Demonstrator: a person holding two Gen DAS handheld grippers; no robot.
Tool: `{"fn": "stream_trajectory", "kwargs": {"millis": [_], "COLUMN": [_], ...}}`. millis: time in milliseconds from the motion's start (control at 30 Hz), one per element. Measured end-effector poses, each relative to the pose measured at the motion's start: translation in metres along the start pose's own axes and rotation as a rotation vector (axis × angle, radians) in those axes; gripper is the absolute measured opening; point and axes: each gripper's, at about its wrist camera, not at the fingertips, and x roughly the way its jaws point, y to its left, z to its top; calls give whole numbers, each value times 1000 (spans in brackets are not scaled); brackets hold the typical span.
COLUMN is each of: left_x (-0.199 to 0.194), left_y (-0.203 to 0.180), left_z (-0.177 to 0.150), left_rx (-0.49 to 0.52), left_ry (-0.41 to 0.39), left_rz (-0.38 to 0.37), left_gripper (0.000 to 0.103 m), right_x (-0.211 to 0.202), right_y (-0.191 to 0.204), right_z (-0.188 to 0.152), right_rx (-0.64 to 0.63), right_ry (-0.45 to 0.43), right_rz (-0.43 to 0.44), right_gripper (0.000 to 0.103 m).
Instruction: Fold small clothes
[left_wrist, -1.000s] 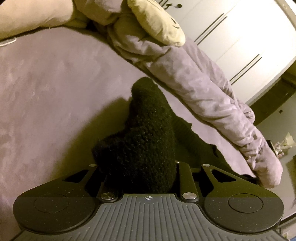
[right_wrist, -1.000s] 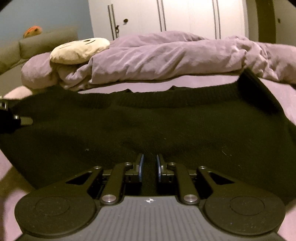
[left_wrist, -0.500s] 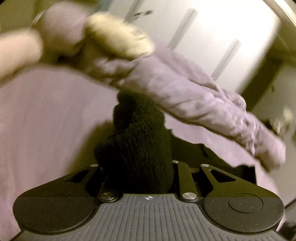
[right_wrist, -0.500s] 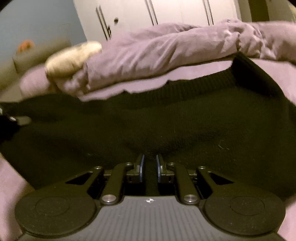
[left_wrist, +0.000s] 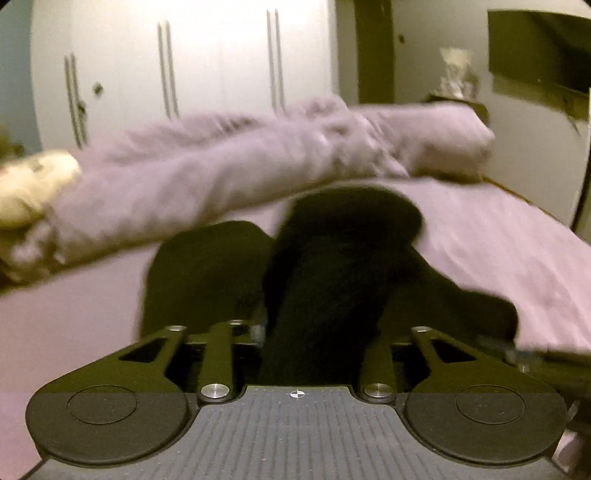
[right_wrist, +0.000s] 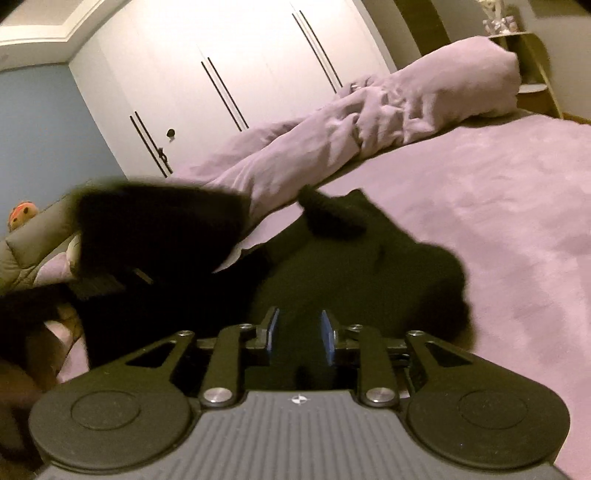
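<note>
1. The left view is smeared by motion; the left gripper's (left_wrist: 314, 332) right finger is hidden behind the sweater (left_wrist: 332, 273).
2. Both sets of fingers are opening. The left ones are spread, with a thick roll of sweater between them.
3. The right gripper's (right_wrist: 300, 334) blue pads (right_wrist: 272, 332) stand apart, with sweater between and ahead.
4. The fuzzy black knit lies bunched on the lilac bed (right_wrist: 498, 206), short of the crumpled duvet (right_wrist: 369, 125).
</note>
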Motion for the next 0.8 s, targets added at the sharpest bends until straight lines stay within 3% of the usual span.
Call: {"fn": "stream_trajectory", "kwargs": {"millis": [67,133,267,400,500,600,733,800], "left_x": [9,-4,-48,-80,-92,-93,-95,-96], "left_y": [-10,-14,11,54,86,112,130,134], "left_z": [-18,-34,-57,-77,-99,-117,-127,-128], "left_rx": [-12,-1,-134,-283,-372,-444,-495,-507], "left_ry": [82,63,68,109,180,243,274,279], "left_rz": [-24,-13,-54,3,81,148,172,175], "left_gripper": [57,71,76,82,85,85,85,85], "right_x": [-4,-6,-5,8,21,50,110,128], "right_y": [-7,-14,-18,-9,1,15,30,35], "right_z": [3,6,10,20,37,54,55,48], "right_rx": [-5,-6,14,58,105,119,109,96], "right_ry": [11,18,22,43,62,131,332,399], "right_rz": [3,9,46,126,183,247,210,196], "right_gripper": [28,30,42,62,65,69,69,60]}}
